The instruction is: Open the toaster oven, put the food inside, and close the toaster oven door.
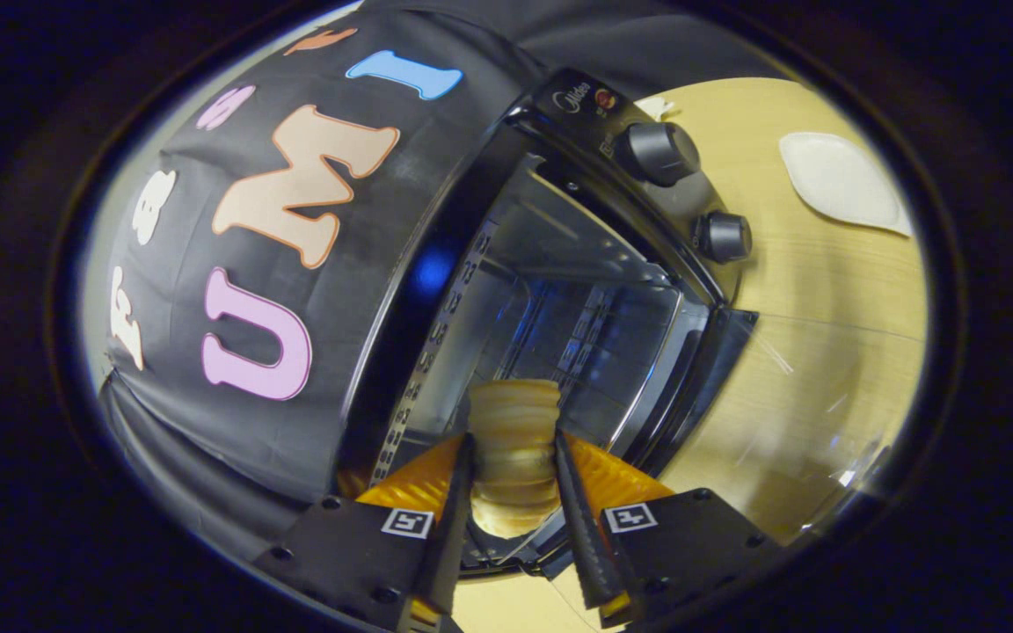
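A black toaster oven (559, 114) stands on a pale wooden table (832, 352), seen strongly tilted. Its door (717, 369) hangs open, and the shiny metal cavity (550, 299) with its rack slots lies just beyond my fingers. Two round knobs (658, 152) sit on the control panel beside the opening. My gripper (513, 475) is shut on a tan, ridged pastry (515, 440), pinched on both sides. The pastry's far end sits at the mouth of the cavity.
A white plate (841, 180) lies on the table past the oven's knob side. Black booth cloth (234, 422) hangs close on the oven's other side. Bare tabletop stretches between the open door and the plate.
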Demonstrator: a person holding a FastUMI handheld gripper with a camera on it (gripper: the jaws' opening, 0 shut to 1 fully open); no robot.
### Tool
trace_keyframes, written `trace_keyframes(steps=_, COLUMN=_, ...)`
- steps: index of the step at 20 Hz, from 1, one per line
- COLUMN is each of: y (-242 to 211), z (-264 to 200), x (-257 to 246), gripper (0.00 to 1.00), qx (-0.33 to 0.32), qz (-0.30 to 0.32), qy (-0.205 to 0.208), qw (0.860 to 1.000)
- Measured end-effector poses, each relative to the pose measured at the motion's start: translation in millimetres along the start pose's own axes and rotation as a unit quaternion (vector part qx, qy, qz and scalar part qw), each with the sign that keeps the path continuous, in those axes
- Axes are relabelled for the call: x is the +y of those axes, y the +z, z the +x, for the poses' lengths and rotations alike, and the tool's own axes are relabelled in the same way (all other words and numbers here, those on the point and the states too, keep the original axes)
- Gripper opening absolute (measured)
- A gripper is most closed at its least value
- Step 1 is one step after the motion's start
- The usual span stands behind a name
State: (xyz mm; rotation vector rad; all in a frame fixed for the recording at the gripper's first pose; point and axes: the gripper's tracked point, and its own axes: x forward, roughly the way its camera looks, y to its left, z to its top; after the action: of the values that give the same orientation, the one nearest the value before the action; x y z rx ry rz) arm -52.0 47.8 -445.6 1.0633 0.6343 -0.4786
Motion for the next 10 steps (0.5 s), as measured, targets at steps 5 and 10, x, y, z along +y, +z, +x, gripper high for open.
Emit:
trace_keyframes(steps=5, y=2.1, z=-10.7, x=-3.0, gripper=0.8, qx=0.0, qz=-0.003, qy=0.015, qw=1.0)
trace_keyframes(steps=10, y=-6.6, z=-26.5, x=-15.3, gripper=0.88, qx=0.017, qz=-0.038, qy=0.005, qw=0.999)
